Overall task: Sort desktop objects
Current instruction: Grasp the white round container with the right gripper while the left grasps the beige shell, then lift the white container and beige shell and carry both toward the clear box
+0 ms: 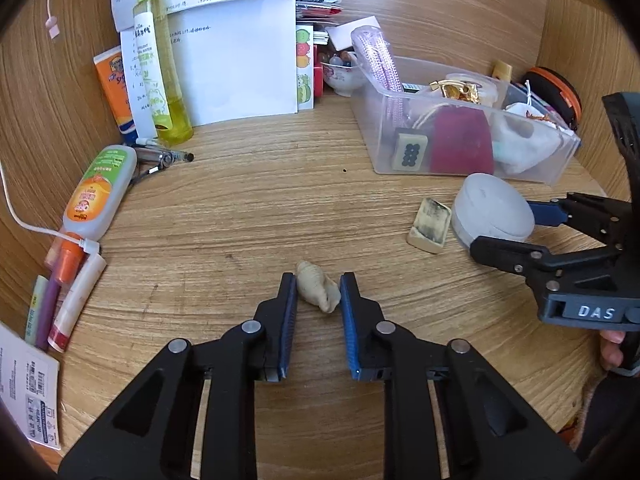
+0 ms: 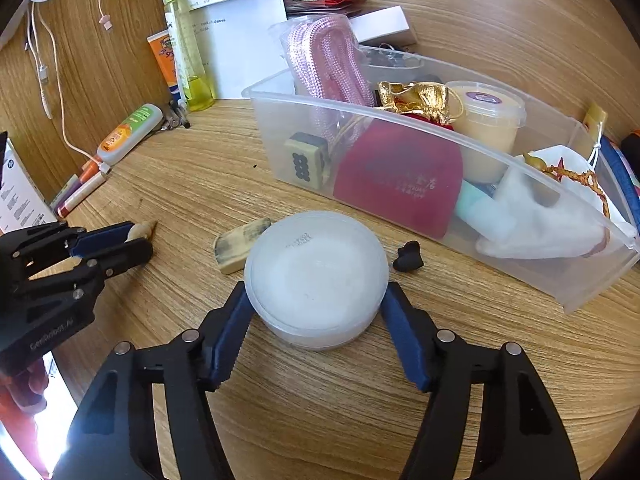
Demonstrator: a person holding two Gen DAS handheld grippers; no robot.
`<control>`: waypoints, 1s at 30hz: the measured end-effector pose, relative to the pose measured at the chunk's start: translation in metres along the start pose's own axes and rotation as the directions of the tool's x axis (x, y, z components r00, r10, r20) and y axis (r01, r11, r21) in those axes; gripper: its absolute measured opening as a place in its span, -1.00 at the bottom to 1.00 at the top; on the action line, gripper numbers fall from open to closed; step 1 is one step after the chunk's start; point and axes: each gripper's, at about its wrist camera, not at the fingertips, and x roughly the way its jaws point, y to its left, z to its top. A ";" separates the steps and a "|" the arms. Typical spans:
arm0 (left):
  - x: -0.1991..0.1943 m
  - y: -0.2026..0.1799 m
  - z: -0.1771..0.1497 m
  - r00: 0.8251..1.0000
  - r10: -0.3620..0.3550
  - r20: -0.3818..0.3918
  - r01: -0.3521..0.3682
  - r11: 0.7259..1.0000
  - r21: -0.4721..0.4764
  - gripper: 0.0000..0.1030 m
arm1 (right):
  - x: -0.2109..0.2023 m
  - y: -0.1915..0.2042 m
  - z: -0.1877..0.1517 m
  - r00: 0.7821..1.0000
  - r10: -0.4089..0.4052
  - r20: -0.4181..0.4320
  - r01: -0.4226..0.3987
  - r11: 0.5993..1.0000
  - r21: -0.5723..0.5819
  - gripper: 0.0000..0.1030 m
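Note:
A small cream seashell [image 1: 316,290] lies on the wooden desk [image 1: 260,208], and my left gripper [image 1: 318,284] is shut on it, a blue pad against each side. In the right wrist view the same left gripper [image 2: 140,238] shows at the left edge with the shell [image 2: 142,230] poking out of its tips. My right gripper [image 2: 315,294] is shut on a round white lidded container [image 2: 316,268] that rests on the desk. That right gripper [image 1: 504,226] and the container [image 1: 492,208] also appear at the right of the left wrist view. Behind stands a clear plastic bin [image 2: 440,132] holding several items.
A worn cream tile [image 2: 238,246] lies left of the container, a small black piece [image 2: 408,257] to its right. A yellow spray bottle [image 1: 160,64], papers [image 1: 240,60], an orange-green tube [image 1: 98,192], pens [image 1: 164,156], markers [image 1: 68,280] and a white cable [image 1: 32,224] crowd the left.

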 end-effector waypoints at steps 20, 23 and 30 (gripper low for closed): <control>-0.017 -0.012 0.008 0.998 -0.038 0.048 0.040 0.998 -0.039 -0.60 | -0.042 -0.024 -0.018 0.993 0.070 0.092 -0.077 0.994 0.079 0.19; -0.020 -0.019 0.009 0.997 -0.048 0.057 0.050 0.998 -0.033 -0.60 | -0.047 -0.029 -0.022 0.993 0.070 0.098 -0.078 0.993 0.084 0.19; -0.020 -0.037 0.009 0.994 -0.093 0.056 0.094 0.995 -0.019 -0.60 | -0.052 -0.038 -0.040 0.996 0.057 0.071 -0.063 0.995 0.076 0.17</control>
